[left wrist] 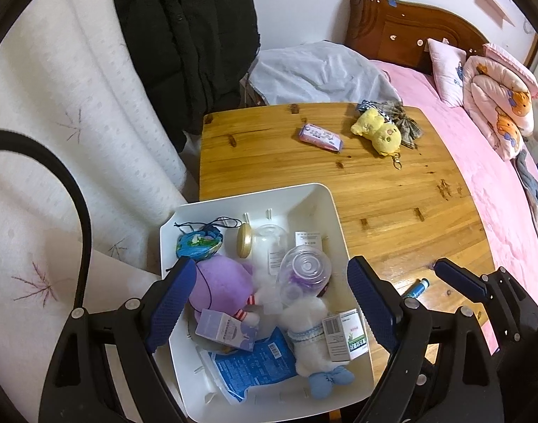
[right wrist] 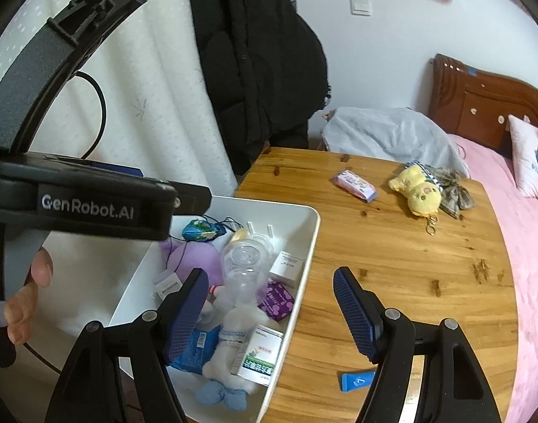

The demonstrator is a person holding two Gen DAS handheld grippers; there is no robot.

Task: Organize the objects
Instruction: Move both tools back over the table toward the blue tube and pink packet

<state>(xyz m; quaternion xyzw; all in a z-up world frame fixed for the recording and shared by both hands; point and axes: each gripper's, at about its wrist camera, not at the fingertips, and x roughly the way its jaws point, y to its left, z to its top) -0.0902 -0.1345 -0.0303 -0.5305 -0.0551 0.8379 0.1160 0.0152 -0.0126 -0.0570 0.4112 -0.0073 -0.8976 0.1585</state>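
Both tools stood open and empty: our left tool (left wrist: 269,303) hung over the white bin (left wrist: 325,197), its pads spread wide above the toys and boxes already inside, and our right tool (right wrist: 269,312) straddled the bin's right wall (right wrist: 304,257), one pad over the contents and the other over bare desk (right wrist: 392,264).

Largest first. The desk stretched ahead and to the right of both tools, with the pink bed (right wrist: 526,218) along its far right edge. The bin sat directly beneath and just ahead of the tools, at the desk's near left corner.

What remained loose lay well ahead and to the right of the tools. The yellow plush chick (left wrist: 376,130), with a plaid bow and a keyring, rested far ahead on the desk, its body running diagonally. Just left of it, apart, lay the pink tissue pack (left wrist: 320,136), its long axis slanting away rightward across our line of reach. The right tool looked nearer to both, we judged, so it would serve best, turning to close across the pack's short side.

Smallest, a blue tube (left wrist: 418,287) lay just beside the right tool's outer pad, near the desk's front.
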